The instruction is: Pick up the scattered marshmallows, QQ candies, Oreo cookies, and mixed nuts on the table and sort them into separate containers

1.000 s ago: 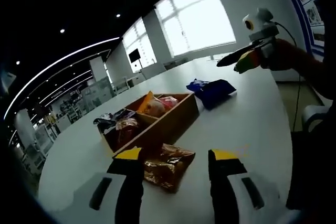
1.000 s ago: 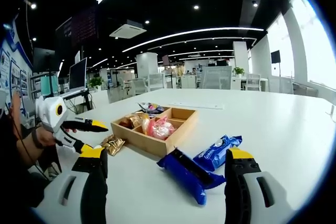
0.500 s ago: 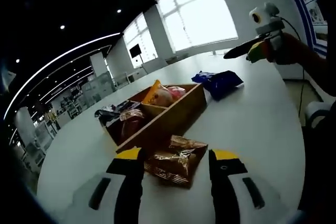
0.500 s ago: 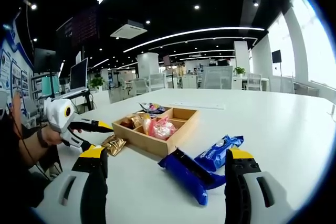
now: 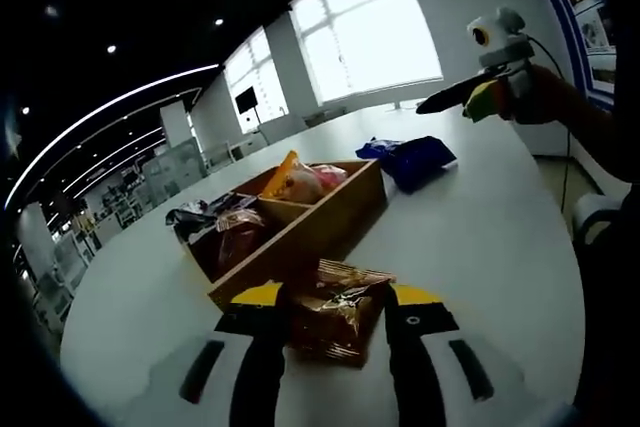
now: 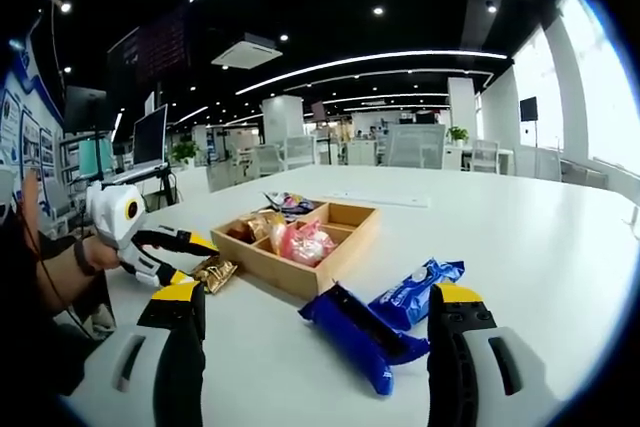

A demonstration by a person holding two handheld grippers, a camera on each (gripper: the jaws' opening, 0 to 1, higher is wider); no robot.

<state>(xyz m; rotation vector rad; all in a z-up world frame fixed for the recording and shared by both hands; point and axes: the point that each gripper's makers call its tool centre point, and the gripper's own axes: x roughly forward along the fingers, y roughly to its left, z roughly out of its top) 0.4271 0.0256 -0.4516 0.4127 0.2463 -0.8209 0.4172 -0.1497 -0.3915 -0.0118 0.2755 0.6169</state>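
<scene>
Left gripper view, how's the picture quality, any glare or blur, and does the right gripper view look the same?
Left gripper view: the windows are blown out white; the brown snack packet between the left tool is soft and dim, and the wooden tray curves from fisheye. Right gripper view: evenly lit by ceiling strips, blue Oreo packs sharp, table edge bowed.

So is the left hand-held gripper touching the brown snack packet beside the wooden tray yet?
Cannot tell. In the left gripper view the brown snack packet sits between the left hand-held gripper tips, edges overlapping them, but no plain contact or gap shows. The wooden tray lies just behind.
</scene>
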